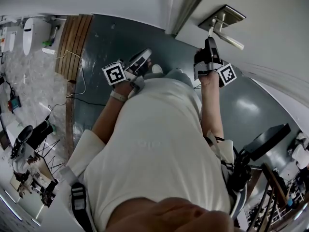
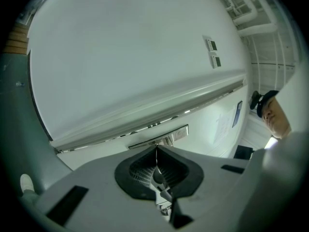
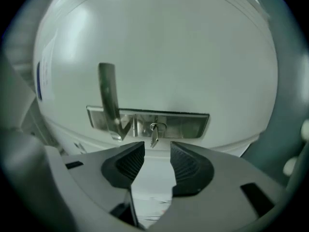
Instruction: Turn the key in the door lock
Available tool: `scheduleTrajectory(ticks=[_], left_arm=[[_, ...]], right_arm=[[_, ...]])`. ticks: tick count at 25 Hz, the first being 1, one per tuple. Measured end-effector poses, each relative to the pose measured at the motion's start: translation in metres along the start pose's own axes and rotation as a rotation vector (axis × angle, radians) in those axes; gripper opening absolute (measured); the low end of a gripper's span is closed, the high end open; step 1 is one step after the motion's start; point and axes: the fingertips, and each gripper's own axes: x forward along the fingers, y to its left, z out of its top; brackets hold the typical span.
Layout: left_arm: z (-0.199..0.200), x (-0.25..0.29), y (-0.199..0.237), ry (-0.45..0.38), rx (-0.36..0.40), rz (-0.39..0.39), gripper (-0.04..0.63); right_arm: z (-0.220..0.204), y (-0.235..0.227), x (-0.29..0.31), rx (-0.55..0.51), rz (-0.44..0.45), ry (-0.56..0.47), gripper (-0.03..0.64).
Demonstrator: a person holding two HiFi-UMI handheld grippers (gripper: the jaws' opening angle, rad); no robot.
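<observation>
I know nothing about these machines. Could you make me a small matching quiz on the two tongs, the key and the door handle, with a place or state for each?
Things:
1. left tongs
2. right tongs
3. key
4. handle

Places or states:
A. stuck in the lock plate
B. shut together
C. open, nothing between them
D. silver lever, left of the key in the right gripper view

Pairs: 1-B, 2-C, 3-A, 4-D

Grey-blue floor [image 1: 111, 37] underfoot. Wooden strip [image 1: 73, 45] laid at ten o'clock. Thin white cable [image 1: 85, 81] trailing across its edge onto the grey.
</observation>
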Motion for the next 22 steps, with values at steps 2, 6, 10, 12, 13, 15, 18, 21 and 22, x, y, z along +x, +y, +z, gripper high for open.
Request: scheduleTrajectory(ticks=[2, 6, 10, 12, 13, 15, 18, 21, 22], left_arm=[[-0.003, -0.001, 0.003, -0.012, -0.056, -0.004, 0.008], [-0.003, 0.000, 0.001, -0.024, -0.070, -0.015, 0.008], [-0.004, 0.000, 0.000, -0.024, -0.071, -0.019, 0.008], [-0.003, 0.000, 0.000, -0.026, -0.072, -0.018, 0.008], [-0.003, -0.001, 0.000, -0.028, -0.072, -0.016, 0.008], [-0.002, -0.002, -0.001, -0.034, -0.071, -0.013, 0.008], [-0.003, -0.005, -0.001, -0.044, -0.078, -0.010, 0.008], [-0.003, -0.007, 0.000, -0.054, -0.083, -0.006, 0.008], [-0.003, -0.007, 0.001, -0.057, -0.084, -0.005, 0.008]], right_arm=[[0.001, 0.001, -0.009, -0.333, -0.087, 0.065, 0.149], [0.005, 0.009, -0.015, -1.153, -0.271, 0.164, 0.150], [-0.002, 0.014, -0.001, -1.767, -0.377, 0.257, 0.150], [-0.006, 0.011, 0.008, -1.975, -0.418, 0.301, 0.150], [-0.006, 0.009, 0.013, -2.062, -0.436, 0.314, 0.150], [-0.006, 0.009, 0.021, -2.199, -0.459, 0.312, 0.149], [-0.007, 0.012, 0.029, -2.289, -0.472, 0.287, 0.148], [-0.005, 0.010, 0.035, -2.306, -0.500, 0.271, 0.128], [-0.003, 0.010, 0.036, -2.305, -0.510, 0.258, 0.110]])
